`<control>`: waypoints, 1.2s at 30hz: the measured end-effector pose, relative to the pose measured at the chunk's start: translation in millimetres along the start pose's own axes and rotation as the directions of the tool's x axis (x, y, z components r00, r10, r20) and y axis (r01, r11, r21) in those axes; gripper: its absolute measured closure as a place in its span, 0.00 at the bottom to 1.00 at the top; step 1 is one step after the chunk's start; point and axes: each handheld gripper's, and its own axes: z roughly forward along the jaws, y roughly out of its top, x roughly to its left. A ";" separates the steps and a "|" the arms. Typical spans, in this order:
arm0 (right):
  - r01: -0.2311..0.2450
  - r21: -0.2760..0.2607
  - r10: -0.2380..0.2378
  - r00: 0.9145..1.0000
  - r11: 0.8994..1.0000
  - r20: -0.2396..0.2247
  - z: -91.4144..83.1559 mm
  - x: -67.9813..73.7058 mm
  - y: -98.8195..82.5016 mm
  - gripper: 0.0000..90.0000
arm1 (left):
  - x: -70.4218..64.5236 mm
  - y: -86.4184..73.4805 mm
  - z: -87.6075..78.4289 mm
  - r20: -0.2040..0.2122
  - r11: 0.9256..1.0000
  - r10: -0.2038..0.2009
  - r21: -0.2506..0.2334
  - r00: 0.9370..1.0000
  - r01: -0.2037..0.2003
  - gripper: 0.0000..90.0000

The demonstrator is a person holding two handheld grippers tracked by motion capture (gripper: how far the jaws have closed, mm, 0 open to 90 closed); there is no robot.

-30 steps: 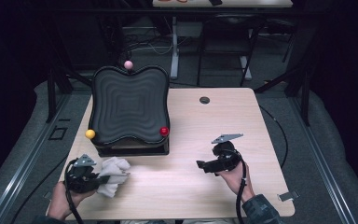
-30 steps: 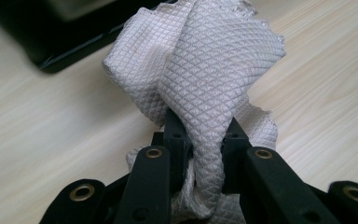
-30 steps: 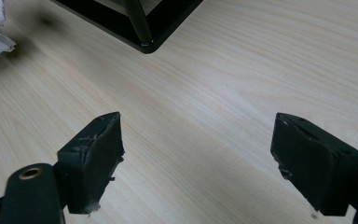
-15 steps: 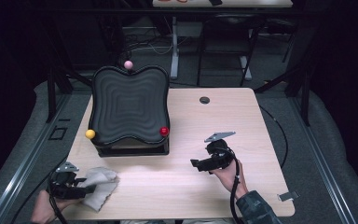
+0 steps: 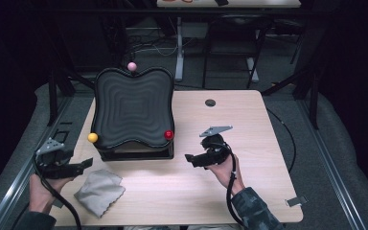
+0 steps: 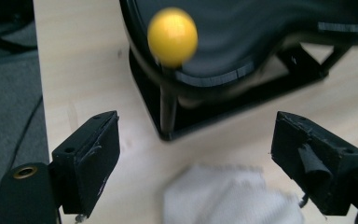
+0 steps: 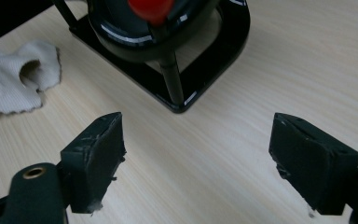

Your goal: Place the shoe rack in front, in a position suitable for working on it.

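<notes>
Wooden counter under dim light. We saw cloth lying loose near front-left edge. Left tongs just opened, apart above it, nothing between. Right tongs apart, empty. Cloth released; wiping looked done, we judged.

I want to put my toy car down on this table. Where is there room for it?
The wooden table is bare between the black wavy tray on its stand and the right gripper, and along the whole far right side past the small dark round cap. It is crowded at the near left, where the crumpled white cloth lies beside the left gripper.
</notes>
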 end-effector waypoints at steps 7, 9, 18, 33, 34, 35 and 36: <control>0.030 -0.042 -0.032 0.998 0.999 -0.058 16.7 8.7 26.6 0.29 | -3.0 26.7 20.6 -0.015 0.999 0.007 -0.051 1.000 -0.008 0.25; 0.038 -0.042 -0.039 0.999 0.998 -0.011 20.9 13.6 33.6 0.34 | -4.5 30.9 26.6 -0.020 0.999 0.025 -0.042 1.000 -0.025 0.29; 0.058 -0.065 -0.060 0.998 0.996 -0.018 37.7 21.9 56.4 0.46 | -2.4 34.4 38.8 -0.041 0.999 0.032 -0.035 0.999 -0.034 0.48; 0.050 -0.065 -0.051 0.999 0.997 -0.015 50.1 22.3 54.3 0.66 | 0.4 29.9 39.9 -0.023 0.999 0.022 -0.041 0.999 -0.023 0.66; 0.050 -0.067 -0.051 0.999 0.997 -0.015 48.8 21.9 53.0 0.67 | -0.6 29.9 39.5 -0.023 0.999 0.027 -0.039 0.999 -0.028 0.66; 0.046 -0.068 -0.047 0.999 0.997 -0.015 47.8 21.9 51.7 0.67 | -2.5 29.7 39.3 -0.024 0.999 0.029 -0.037 0.999 -0.030 0.66; 0.048 -0.071 -0.050 0.999 0.996 -0.017 46.5 21.7 50.1 0.67 | -3.9 29.5 38.9 -0.021 0.999 0.033 -0.034 0.999 -0.033 0.66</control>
